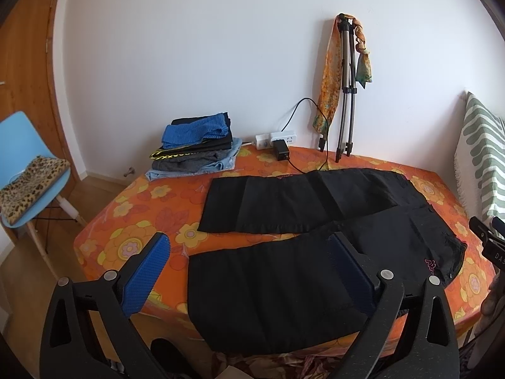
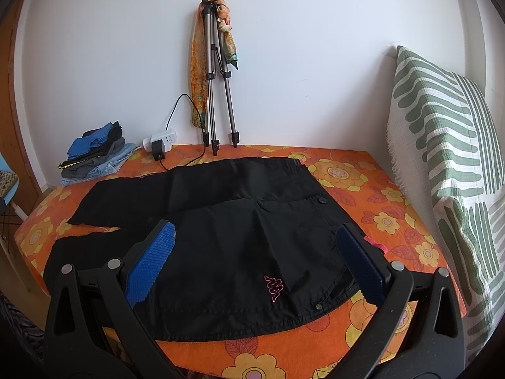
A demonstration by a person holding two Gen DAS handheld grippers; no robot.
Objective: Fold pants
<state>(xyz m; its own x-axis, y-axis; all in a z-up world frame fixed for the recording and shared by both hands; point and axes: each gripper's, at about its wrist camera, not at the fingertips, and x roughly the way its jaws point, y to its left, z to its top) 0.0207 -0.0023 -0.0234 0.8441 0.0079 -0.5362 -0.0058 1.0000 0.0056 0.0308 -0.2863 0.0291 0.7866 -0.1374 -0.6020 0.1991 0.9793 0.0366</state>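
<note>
Left wrist view showed a desk [image 1: 132, 211] under an orange flowered cloth, with black pants [image 1: 284, 268] spread flat across it, both legs running toward the left and the waist at the right end. A green-striped cushion [image 2: 442, 145] stood at the right edge. A tripod [image 2: 217, 72] draped with scarves leaned on the back wall, near a stack of folded clothes [image 1: 195, 148] and a white power strip [image 1: 277, 137]. The left tongs [image 1: 249, 274] hung apart over the near leg, gripping nothing; the right tongs [image 2: 257, 260] hung apart over the waist, by a pink logo [image 2: 274, 287].
</note>
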